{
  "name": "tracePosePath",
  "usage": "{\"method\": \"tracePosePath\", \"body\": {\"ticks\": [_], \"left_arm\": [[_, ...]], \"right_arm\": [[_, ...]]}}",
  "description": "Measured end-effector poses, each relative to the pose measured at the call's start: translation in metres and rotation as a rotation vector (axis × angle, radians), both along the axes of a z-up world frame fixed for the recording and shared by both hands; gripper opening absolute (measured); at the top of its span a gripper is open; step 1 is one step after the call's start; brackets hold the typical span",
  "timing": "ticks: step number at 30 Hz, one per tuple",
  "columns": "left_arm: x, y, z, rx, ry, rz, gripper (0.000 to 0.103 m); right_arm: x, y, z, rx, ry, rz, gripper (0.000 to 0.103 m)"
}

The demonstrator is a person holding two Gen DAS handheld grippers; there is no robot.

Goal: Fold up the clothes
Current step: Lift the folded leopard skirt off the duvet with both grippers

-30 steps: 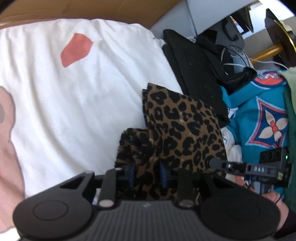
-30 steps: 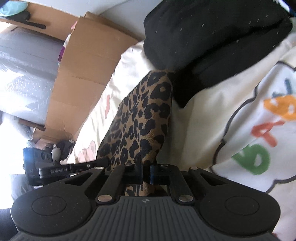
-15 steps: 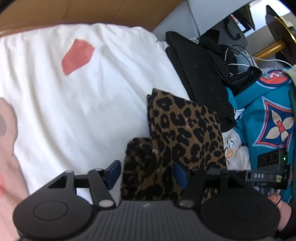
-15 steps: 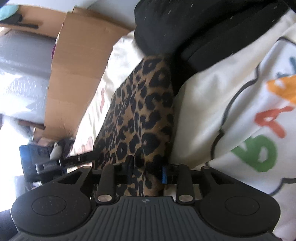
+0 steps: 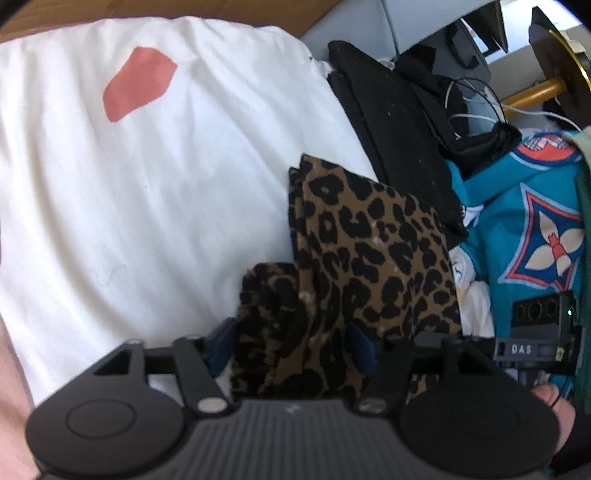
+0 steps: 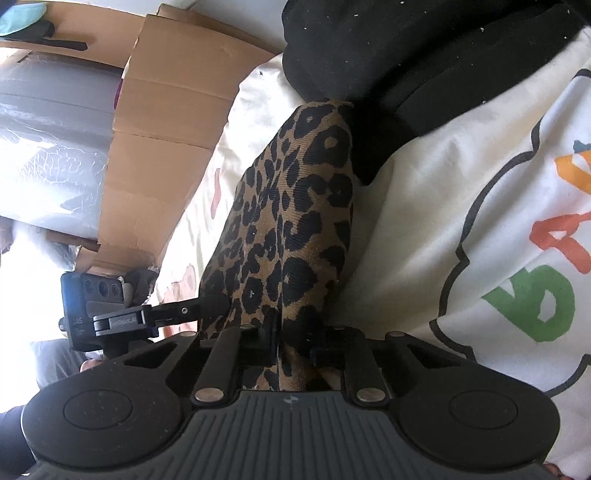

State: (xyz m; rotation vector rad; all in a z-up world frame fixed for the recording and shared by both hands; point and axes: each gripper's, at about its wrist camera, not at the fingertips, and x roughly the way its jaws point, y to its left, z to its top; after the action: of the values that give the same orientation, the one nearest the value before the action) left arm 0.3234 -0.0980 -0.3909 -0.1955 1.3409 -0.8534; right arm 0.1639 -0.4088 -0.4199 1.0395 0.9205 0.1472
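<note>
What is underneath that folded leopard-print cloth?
The leopard-print cloth lies on a white bedsheet, its right edge beside black folded clothes. What lies directly beneath it is covered.

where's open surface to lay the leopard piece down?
Free: the white sheet between the cardboard and the leopard-print garment, bare around its pink patch. Crowded: past the garment, black clothes, cables and a teal printed garment pile edge to edge.

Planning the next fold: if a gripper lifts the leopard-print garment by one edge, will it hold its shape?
Probably not. The leopard-print garment bunches into soft ridges between the left gripper, so it looks floppy. Its stacked layers would likely slide apart and unfold. It seems thin, so probably light.
</note>
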Motion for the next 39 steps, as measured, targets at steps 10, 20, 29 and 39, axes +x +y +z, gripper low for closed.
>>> {"method": "tracePosePath", "body": {"ticks": [10,20,29,39], "left_arm": [[0.007,0.004,-0.002,-0.032,0.012,0.002,0.057],[0.004,-0.017,-0.007,-0.064,-0.009,-0.004,0.066],[0.001,-0.020,-0.015,-0.095,0.063,-0.034,0.045],[-0.005,-0.022,0.019,-0.149,0.016,-0.011,0.027]], "right_arm": [[0.001,-0.003,0.018,-0.058,-0.006,-0.012,0.027],[0.017,-0.002,0.012,-0.127,0.018,-0.042,0.033],[0.012,0.011,0.020,-0.145,0.022,0.019,0.039],[0.006,0.013,0.053,-0.220,0.008,0.005,0.028]]}}
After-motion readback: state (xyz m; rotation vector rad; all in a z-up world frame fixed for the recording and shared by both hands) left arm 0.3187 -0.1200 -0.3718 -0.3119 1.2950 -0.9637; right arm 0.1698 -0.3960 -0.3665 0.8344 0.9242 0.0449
